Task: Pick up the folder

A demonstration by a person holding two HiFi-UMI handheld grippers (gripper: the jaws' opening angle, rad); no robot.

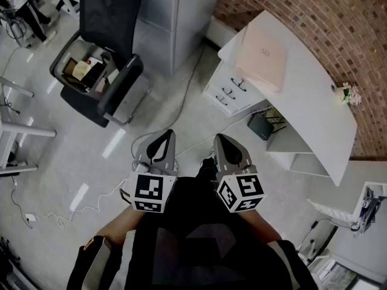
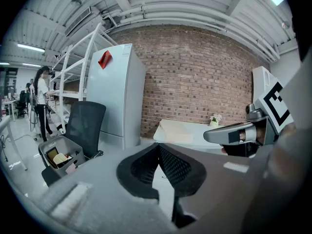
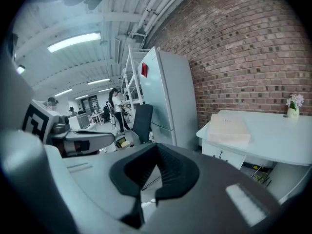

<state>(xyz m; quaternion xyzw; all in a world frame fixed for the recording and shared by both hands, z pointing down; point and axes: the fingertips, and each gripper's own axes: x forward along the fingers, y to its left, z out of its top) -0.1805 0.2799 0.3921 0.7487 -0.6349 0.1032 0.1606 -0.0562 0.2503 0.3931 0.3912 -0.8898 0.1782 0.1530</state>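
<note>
Pale pink flat rectangular folder (image 1: 261,56) lies on the white curved desk (image 1: 314,101), at the desk's end above its drawers and well apart from the small flower pot (image 1: 347,93) at the desk's other end by the brick wall. Nothing rests on top of it.

Left gripper (image 1: 164,139): jaws fully together, nothing between them. Right gripper (image 1: 225,142): the same, closed and empty. Both are held close to the person's body over open floor, well short of the desk.

Key relation: from both grippers, the folder sits ahead and off to the right. The right gripper is on the desk side, so likely the nearer one. The folder's long axis appears to run along the desk's length, with a short edge facing the person. Jaws would need to open before any approach.
</note>
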